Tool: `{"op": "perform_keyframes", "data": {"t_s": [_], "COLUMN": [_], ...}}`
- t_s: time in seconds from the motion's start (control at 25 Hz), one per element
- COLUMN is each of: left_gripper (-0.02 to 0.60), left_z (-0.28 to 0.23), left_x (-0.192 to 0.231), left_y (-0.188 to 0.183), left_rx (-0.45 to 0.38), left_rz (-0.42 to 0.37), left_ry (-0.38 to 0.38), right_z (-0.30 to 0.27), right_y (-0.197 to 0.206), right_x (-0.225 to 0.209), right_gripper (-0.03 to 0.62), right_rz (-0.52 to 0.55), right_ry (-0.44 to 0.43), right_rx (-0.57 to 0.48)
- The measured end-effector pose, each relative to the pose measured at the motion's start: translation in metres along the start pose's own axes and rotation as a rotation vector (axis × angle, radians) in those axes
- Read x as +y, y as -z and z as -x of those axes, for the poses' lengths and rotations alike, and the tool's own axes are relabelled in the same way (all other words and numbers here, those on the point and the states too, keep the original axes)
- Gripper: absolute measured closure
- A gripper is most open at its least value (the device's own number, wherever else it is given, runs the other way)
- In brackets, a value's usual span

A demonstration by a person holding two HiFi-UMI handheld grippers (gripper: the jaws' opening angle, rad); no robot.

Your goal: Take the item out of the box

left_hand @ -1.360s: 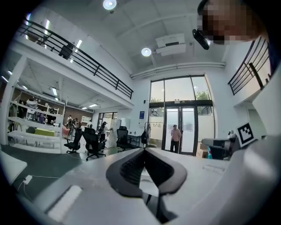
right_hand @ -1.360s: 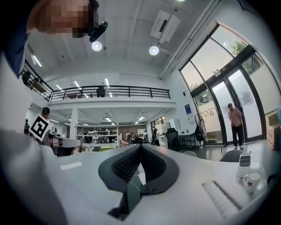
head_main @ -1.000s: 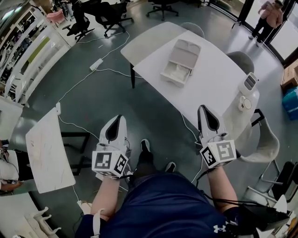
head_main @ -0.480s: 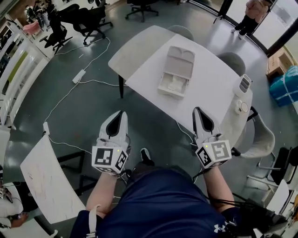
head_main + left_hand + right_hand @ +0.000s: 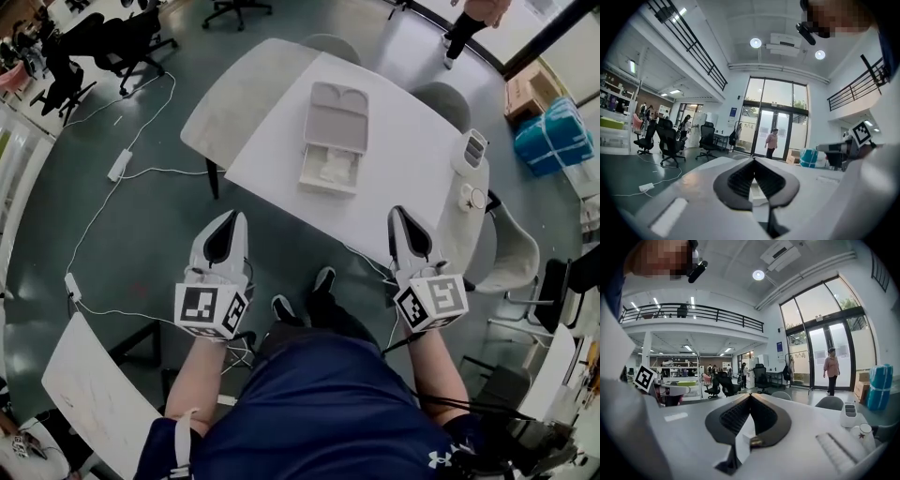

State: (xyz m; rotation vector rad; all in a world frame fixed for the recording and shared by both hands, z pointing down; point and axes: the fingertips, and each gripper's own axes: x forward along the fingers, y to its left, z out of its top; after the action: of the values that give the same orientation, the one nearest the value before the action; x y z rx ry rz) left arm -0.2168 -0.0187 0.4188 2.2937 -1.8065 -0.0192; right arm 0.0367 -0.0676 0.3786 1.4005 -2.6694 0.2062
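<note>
A pale box [image 5: 330,141] lies open on the white table [image 5: 412,159], its lid folded back away from me. A white crumpled item [image 5: 330,171] rests in the box's near tray. My left gripper [image 5: 234,217] hangs shut and empty over the floor, short of the table's near edge and left of the box. My right gripper [image 5: 399,216] is shut too, holding nothing, its tip at the table's near edge to the right of the box. In the left gripper view the closed jaws [image 5: 753,160] point toward the table. The right gripper view shows its jaws [image 5: 750,395] closed over the tabletop.
A white appliance [image 5: 472,150] and a small round lid [image 5: 466,196] sit on the table's right end. Grey chairs [image 5: 518,258] stand around the table. Cables and a power strip [image 5: 119,164] lie on the floor at left. Another white table [image 5: 94,394] is at lower left.
The table and box have come nearer and now lie more straight ahead in the head view. Both grippers stay shut, side by side, and now reach the table's near edge.
</note>
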Motion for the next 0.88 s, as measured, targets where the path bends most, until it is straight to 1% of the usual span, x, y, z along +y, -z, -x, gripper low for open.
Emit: {"op": "perform_keyframes", "data": {"t_s": [0.16, 0.24, 0.32, 0.4, 0.52, 0.56, 0.68, 0.76, 0.88], "left_gripper": [0.580, 0.580, 0.580, 0.580, 0.576, 0.559, 0.532, 0.487, 0.465], "left_z": [-0.032, -0.051, -0.073, -0.096, -0.137, -0.151, -0.186, -0.206, -0.237], "left_x": [-0.001, -0.005, -0.009, -0.014, -0.029, -0.035, -0.053, -0.064, -0.077], "left_y": [0.003, 0.001, 0.001, 0.009, 0.032, 0.042, 0.077, 0.101, 0.130], "left_rx": [0.009, 0.028, 0.066, 0.126, 0.238, 0.274, 0.381, 0.465, 0.587], "left_rz": [-0.014, -0.050, -0.109, -0.167, -0.242, -0.267, -0.345, -0.374, -0.414], "left_ry": [0.010, 0.021, 0.043, 0.072, 0.133, 0.153, 0.210, 0.264, 0.355], "right_z": [-0.021, -0.035, -0.051, -0.066, -0.082, -0.086, -0.089, -0.089, -0.087], "right_y": [0.004, 0.004, 0.007, 0.008, 0.010, 0.012, 0.020, 0.025, 0.026], "right_x": [-0.015, -0.026, -0.036, -0.045, -0.066, -0.075, -0.104, -0.121, -0.139], "right_gripper": [0.592, 0.592, 0.592, 0.592, 0.592, 0.592, 0.592, 0.592, 0.592], "right_rz": [-0.019, -0.036, -0.062, -0.087, -0.101, -0.109, -0.140, -0.157, -0.183], "right_ry": [-0.001, -0.009, -0.024, -0.046, -0.069, -0.069, -0.051, -0.031, 0.010], "right_rx": [-0.007, -0.014, -0.018, -0.022, -0.023, -0.020, -0.004, 0.006, 0.020]}}
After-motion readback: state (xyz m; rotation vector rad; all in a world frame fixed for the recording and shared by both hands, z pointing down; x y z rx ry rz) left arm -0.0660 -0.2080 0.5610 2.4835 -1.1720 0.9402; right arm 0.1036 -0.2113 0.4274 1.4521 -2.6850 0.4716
